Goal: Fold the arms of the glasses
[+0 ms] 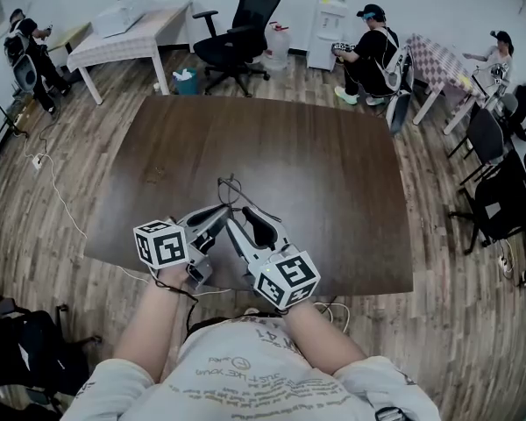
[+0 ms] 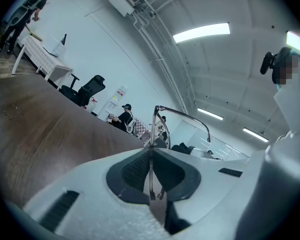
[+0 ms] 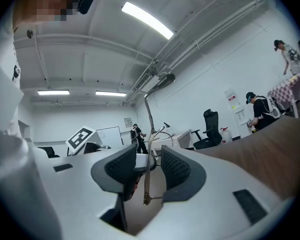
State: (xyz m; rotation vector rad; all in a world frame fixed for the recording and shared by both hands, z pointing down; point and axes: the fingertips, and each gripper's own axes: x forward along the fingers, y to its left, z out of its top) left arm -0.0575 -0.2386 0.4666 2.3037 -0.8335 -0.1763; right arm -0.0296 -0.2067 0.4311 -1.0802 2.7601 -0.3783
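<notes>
Thin wire-framed glasses (image 1: 232, 191) hang just above the dark brown table (image 1: 333, 174), between my two grippers near its front edge. My left gripper (image 1: 217, 213) is shut on part of the frame: in the left gripper view the wire (image 2: 153, 134) is pinched between the dark pads (image 2: 135, 171), and an arm curves off to the right. My right gripper (image 1: 254, 222) stands open. In the right gripper view a wire of the glasses (image 3: 149, 149) runs up through the gap between its pads (image 3: 176, 169) without being pressed.
Beyond the table stand a black office chair (image 1: 241, 29), a white table (image 1: 131, 29) and a teal bin (image 1: 186, 80). A person (image 1: 373, 46) sits at the back right, with others at the room's edges. Cables lie on the floor at left.
</notes>
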